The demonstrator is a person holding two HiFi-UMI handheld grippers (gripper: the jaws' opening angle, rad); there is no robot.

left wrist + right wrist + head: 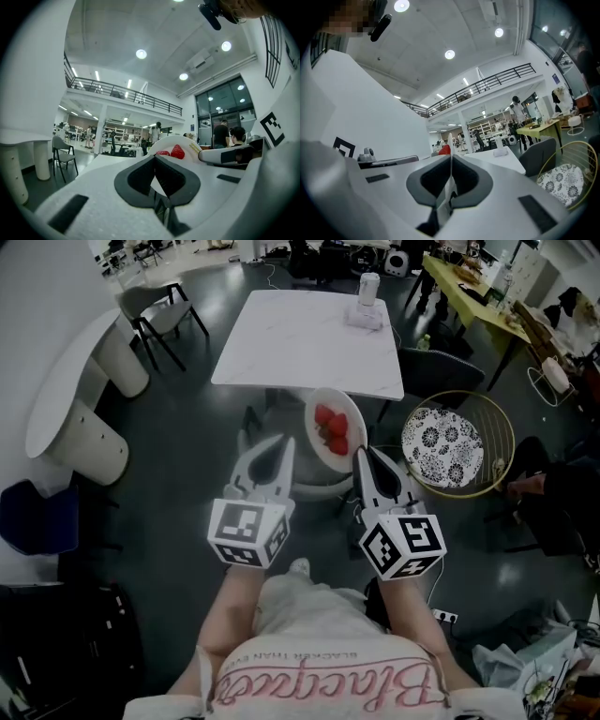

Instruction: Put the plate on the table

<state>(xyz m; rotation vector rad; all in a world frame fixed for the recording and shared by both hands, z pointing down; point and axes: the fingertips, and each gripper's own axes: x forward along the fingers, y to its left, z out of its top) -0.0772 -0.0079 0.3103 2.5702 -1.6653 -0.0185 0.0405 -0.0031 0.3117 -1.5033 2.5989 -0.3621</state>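
The plate (328,465), a white dish with a few strawberries (330,427) on it, hangs in the air over the dark floor, just short of the near edge of the white desk (309,334). It isn't touching the desk.

The right gripper (361,454) has its fingers closed on the plate's rim. In the right gripper view the thin edge of the plate (450,140) stands upright in the pinch. The left gripper (286,440) has its fingers closed tip to tip. In the left gripper view the plate (173,139) sits just beyond them, and I can't see that they clamp anything.

The step in hand looks like the carry to the desk, with most of the task still to do.

- With only one rim pinch apparent, the plate could pivot, so it should be kept level or the strawberries will roll.
- The plate has to rise clear of the desk edge before it goes forward.
- The near half of the desk is bare. The small white holder (366,307) stands at the far side, well apart.
- The base should rest flat before the right fingers let go.
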